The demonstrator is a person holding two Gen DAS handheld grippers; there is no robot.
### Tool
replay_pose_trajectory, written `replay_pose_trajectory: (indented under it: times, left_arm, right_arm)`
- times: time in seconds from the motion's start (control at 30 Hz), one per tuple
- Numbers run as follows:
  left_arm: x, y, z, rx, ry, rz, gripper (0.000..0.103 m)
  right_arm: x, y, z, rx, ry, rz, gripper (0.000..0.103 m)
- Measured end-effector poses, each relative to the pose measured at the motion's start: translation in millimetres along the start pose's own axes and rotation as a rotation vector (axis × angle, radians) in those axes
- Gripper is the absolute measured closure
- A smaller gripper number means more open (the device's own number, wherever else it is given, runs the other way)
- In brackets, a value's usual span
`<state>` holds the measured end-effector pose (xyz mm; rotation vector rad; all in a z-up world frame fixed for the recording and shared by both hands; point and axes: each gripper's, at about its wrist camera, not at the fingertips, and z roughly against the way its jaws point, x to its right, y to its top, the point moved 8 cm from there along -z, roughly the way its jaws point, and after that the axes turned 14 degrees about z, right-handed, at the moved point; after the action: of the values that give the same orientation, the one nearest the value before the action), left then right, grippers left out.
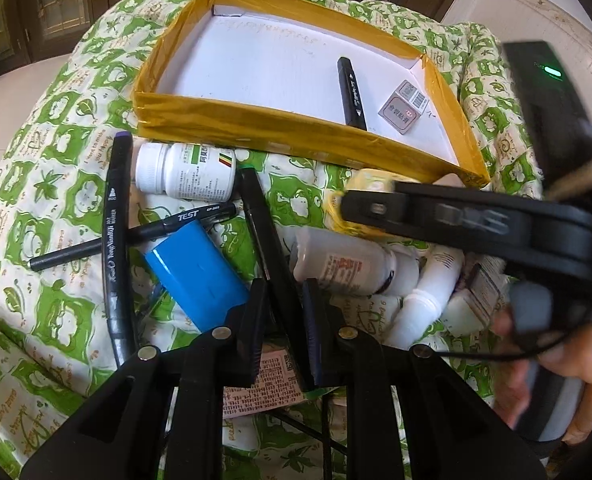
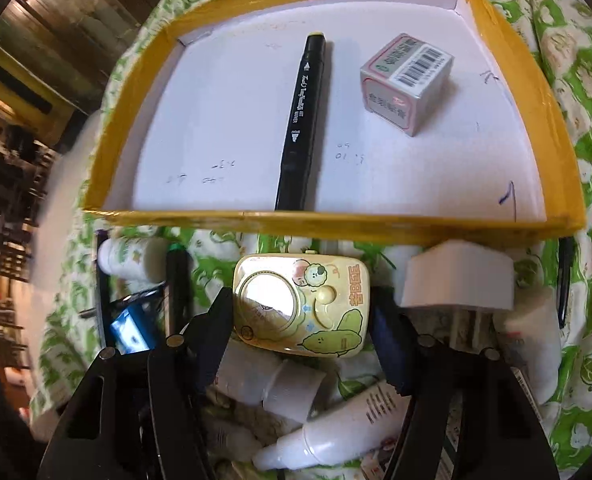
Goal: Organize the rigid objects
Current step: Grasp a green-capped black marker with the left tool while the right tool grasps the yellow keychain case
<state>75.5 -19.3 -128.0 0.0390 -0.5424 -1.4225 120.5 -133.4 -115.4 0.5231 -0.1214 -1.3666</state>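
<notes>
The left gripper (image 1: pixel 281 312) is pinched on the lower end of a black marker (image 1: pixel 261 224) that slants up across the green-and-white leaf-print cloth (image 1: pixel 55 184). Just left of it lie a blue cylinder (image 1: pixel 193 276), a thin black pen (image 1: pixel 135 234) marked TEST and a long dark marker (image 1: pixel 113 248), with a white pill bottle (image 1: pixel 185 170) on its side beyond them. To the right sits a heap of small white bottles (image 1: pixel 360 268). The right gripper (image 2: pixel 302 308) has its fingers on either side of a yellow cartoon-printed case (image 2: pixel 302 306), close against its two short edges; whether the pads actually press on it cannot be told. A white block (image 2: pixel 458 276) lies just right of the case, and more white bottles (image 2: pixel 336 428) lie under and before it. Farther on stands the yellow-taped tray (image 2: pixel 552 128) with a white floor, holding a black marker pen (image 2: pixel 302 128) lying lengthwise and, apart to its right, a small grey box (image 2: pixel 408 82) with a barcode label.
</notes>
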Motion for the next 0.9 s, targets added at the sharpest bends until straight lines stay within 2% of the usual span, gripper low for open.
replay_pose_trajectory:
  times: [0.17, 0.3, 0.47, 0.7, 0.77, 0.9]
  left_arm:
    - [-5, 9, -16, -0.063, -0.012, 0.047, 0.085]
    - [-3, 10, -19, -0.071, -0.005, 0.042, 0.085]
    - [4, 12, -15, -0.035, -0.004, 0.014, 0.088]
    - [3, 10, 8, 0.03, -0.108, 0.07, 0.09]
    - [1, 6, 6, 0.009, -0.094, 0.063, 0.09]
    - [6, 1, -8, -0.034, -0.018, 0.003, 0.09]
  right_arm:
    - [3, -4, 30, 0.051, 0.08, -0.004, 0.043]
    - [2, -9, 48, 0.096, 0.135, -0.009, 0.043]
    - [3, -19, 61, 0.136, 0.164, -0.015, 0.043]
    - [11, -19, 69, 0.183, 0.139, -0.011, 0.043]
    - [15, -18, 71, 0.184, 0.142, -0.018, 0.043]
    - [15, -20, 70, 0.179, 0.145, -0.024, 0.043]
